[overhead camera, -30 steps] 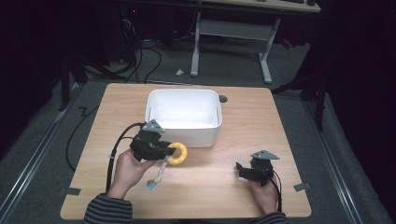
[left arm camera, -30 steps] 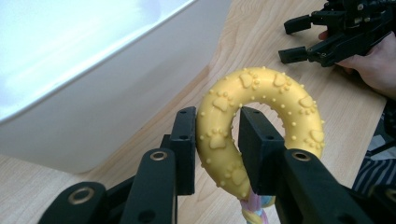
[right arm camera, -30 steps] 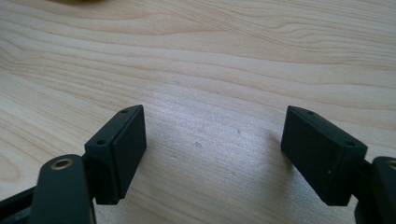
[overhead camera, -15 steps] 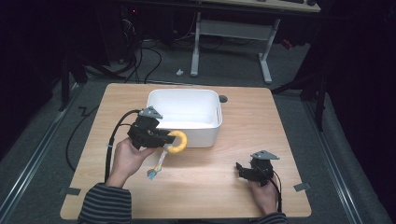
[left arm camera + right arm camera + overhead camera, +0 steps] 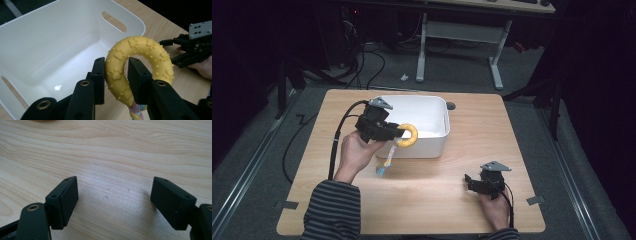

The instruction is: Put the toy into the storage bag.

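Yellow ring toy (image 5: 406, 135) upright, rope tail (image 5: 387, 161) hanging down

Your left gripper (image 5: 398, 131) and right gripper (image 5: 469, 181) are black, each topped behind its fingers (image 5: 63, 201) by a grey three-cornered plate with small screws, brass-ringed holes sit just back from the square pads, black cables trail rearward, and your sleeves (image 5: 332, 210) are dark-and-grey striped.
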`<move>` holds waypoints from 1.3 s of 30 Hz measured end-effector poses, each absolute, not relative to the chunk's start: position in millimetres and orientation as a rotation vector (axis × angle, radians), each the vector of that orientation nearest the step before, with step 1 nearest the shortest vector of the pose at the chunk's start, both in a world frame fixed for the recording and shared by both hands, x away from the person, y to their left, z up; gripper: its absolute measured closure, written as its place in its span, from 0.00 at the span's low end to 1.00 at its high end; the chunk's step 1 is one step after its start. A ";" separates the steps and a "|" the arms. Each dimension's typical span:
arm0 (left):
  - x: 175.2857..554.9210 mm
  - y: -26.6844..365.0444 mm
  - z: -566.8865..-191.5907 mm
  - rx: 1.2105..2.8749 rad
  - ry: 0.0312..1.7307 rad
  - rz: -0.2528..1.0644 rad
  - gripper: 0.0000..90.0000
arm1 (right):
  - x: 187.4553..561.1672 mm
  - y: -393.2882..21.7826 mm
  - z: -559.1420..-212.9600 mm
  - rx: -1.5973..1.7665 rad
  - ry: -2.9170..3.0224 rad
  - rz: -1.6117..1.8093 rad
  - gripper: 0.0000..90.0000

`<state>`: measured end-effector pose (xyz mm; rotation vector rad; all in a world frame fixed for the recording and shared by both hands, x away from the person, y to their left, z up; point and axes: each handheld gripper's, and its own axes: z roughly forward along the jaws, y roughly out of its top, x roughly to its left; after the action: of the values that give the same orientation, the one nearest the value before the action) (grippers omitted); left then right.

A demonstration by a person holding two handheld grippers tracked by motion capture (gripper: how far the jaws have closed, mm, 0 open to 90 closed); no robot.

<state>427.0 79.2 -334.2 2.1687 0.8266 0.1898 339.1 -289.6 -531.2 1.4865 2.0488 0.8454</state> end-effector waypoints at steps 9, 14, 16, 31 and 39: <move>442.4 71.9 -330.3 2.156 0.835 0.199 0.76 | 338.9 -289.7 -531.2 1.486 2.050 0.845 0.25; 448.1 68.9 -330.8 2.170 0.838 0.226 0.76 | 338.5 -289.9 -531.2 1.485 2.051 0.846 0.25; 450.2 69.0 -331.4 2.171 0.840 0.222 0.76 | 338.5 -289.9 -531.2 1.484 2.051 0.846 0.25; 468.2 63.1 -330.2 2.179 0.891 0.250 0.76 | 338.2 -290.1 -531.2 1.482 2.052 0.848 0.25; 476.4 54.5 -327.9 2.176 0.906 0.259 0.76 | 338.1 -290.1 -531.2 1.482 2.052 0.847 0.25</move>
<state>476.4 54.5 -327.9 2.1765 0.9056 0.2588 338.1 -290.1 -531.2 1.4815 2.0523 0.8475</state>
